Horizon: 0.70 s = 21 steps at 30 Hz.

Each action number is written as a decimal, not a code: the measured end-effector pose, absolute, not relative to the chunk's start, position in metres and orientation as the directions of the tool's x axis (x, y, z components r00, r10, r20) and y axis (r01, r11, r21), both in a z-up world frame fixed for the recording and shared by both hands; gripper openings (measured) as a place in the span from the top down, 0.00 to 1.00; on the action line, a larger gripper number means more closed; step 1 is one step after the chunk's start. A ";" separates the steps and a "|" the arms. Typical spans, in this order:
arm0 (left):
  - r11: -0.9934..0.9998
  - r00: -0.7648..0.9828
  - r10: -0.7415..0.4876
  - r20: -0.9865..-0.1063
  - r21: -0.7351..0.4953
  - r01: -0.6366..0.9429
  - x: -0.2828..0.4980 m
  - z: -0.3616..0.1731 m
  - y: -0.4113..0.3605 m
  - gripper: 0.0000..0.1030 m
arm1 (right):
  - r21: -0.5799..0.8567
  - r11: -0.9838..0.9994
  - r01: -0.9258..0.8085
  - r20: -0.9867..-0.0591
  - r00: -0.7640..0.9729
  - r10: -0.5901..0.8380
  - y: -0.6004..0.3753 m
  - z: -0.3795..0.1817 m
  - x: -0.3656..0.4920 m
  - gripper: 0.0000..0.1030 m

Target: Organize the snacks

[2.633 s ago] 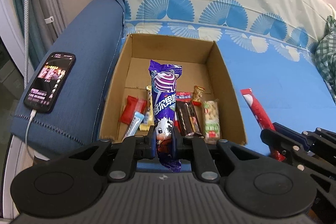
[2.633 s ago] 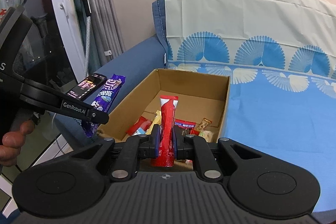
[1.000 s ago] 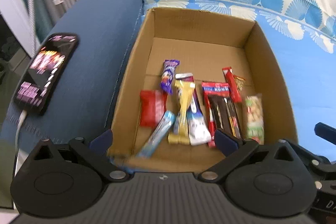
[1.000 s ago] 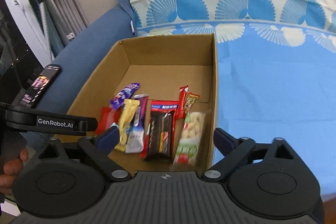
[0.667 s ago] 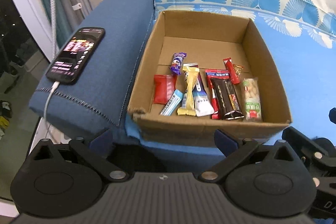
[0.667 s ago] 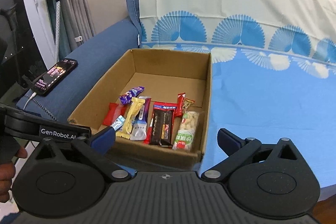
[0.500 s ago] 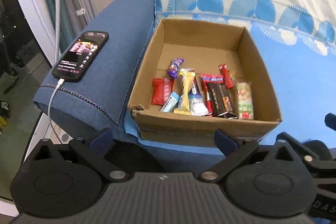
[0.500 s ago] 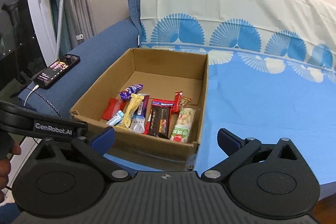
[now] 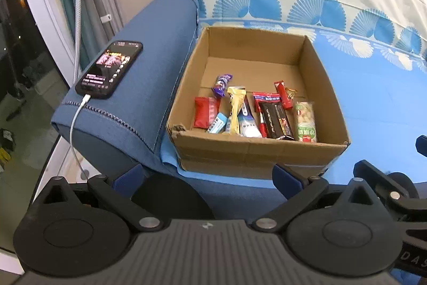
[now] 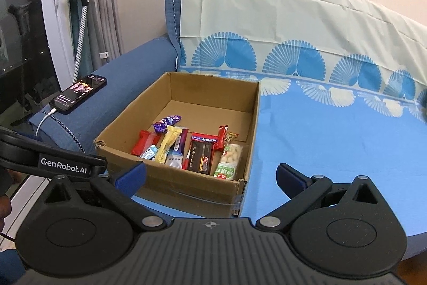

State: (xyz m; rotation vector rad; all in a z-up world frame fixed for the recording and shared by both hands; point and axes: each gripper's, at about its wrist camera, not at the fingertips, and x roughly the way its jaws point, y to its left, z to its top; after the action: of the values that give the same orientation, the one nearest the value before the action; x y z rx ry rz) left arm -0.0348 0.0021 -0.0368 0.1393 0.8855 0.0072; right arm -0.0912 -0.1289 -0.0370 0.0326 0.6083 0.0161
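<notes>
An open cardboard box (image 9: 256, 146) (image 10: 184, 180) sits on the blue sofa seat and holds several snacks in a row near its front wall. Among them are a purple candy pack (image 9: 222, 84) (image 10: 166, 122), a slim red stick pack (image 9: 282, 93) (image 10: 221, 140), a dark chocolate bar (image 9: 275, 119) and a bag of peanuts (image 9: 304, 121) (image 10: 229, 161). My left gripper (image 9: 208, 179) is open and empty, held back in front of the box. My right gripper (image 10: 210, 176) is likewise open and empty, in front of the box's near right corner.
A lit phone (image 9: 109, 70) (image 10: 78, 94) on a white charging cable lies on the blue armrest left of the box. A fan-patterned cover (image 10: 333, 108) drapes the seat and backrest. A window frame and grey curtains (image 10: 104, 4) stand at the left.
Both grippers let go of their snacks, the purple pack and the red stick, which now lie in the box. Both have since drawn back and away from the box, standing open.
</notes>
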 end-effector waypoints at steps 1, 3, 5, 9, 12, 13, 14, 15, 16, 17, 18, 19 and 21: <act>0.990 0.635 0.070 -0.769 0.129 0.047 -0.035 -0.037 0.002 0.00 | 0.034 0.999 -0.005 -0.569 0.822 0.024 -0.129 -0.037 -0.092 0.01; 0.989 0.640 0.080 -0.764 0.142 0.046 -0.036 -0.037 0.001 0.00 | 0.032 0.999 -0.004 -0.568 0.823 0.021 -0.129 -0.036 -0.093 0.01; 0.988 0.641 0.081 -0.763 0.144 0.047 -0.037 -0.037 0.001 0.00 | 0.030 1.000 -0.005 -0.567 0.823 0.021 -0.128 -0.037 -0.093 0.01; 0.988 0.640 0.086 -0.763 0.148 0.044 -0.037 -0.037 0.001 0.00 | 0.025 1.000 -0.011 -0.566 0.824 0.024 -0.127 -0.037 -0.093 0.01; 0.988 0.640 0.088 -0.764 0.149 0.042 -0.037 -0.037 0.001 0.00 | 0.025 1.000 -0.013 -0.568 0.823 0.025 -0.127 -0.038 -0.093 0.01; 0.988 0.639 0.088 -0.764 0.150 0.043 -0.037 -0.037 0.001 0.00 | 0.025 1.000 -0.012 -0.570 0.821 0.025 -0.127 -0.038 -0.093 0.01; 0.988 0.639 0.089 -0.764 0.151 0.043 -0.037 -0.037 0.001 0.00 | 0.025 1.000 -0.012 -0.571 0.820 0.024 -0.127 -0.038 -0.093 0.01; 0.987 0.638 0.089 -0.765 0.152 0.044 -0.036 -0.038 0.001 0.00 | 0.025 1.000 -0.012 -0.572 0.820 0.025 -0.126 -0.038 -0.093 0.01; 0.987 0.638 0.089 -0.765 0.154 0.046 -0.036 -0.038 0.001 0.00 | 0.025 1.000 -0.013 -0.573 0.819 0.025 -0.126 -0.038 -0.093 0.01; 0.987 0.637 0.090 -0.765 0.155 0.047 -0.036 -0.038 0.001 0.00 | 0.026 1.000 -0.013 -0.574 0.818 0.026 -0.126 -0.038 -0.092 0.01; 0.987 0.637 0.090 -0.765 0.156 0.048 -0.036 -0.038 0.000 0.00 | 0.026 1.000 -0.013 -0.575 0.818 0.026 -0.126 -0.038 -0.092 0.01; 0.986 0.637 0.090 -0.765 0.157 0.049 -0.036 -0.038 0.001 0.00 | 0.026 1.000 -0.013 -0.575 0.818 0.026 -0.126 -0.038 -0.092 0.01; 0.986 0.638 0.090 -0.765 0.158 0.050 -0.036 -0.039 0.000 0.00 | 0.026 1.000 -0.014 -0.576 0.817 0.026 -0.126 -0.038 -0.091 0.01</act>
State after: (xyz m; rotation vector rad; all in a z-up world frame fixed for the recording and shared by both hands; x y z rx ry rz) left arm -0.0360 0.0003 -0.0385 0.1701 0.8803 0.0233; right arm -0.0915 -0.1264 -0.0383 0.0209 0.6138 0.0214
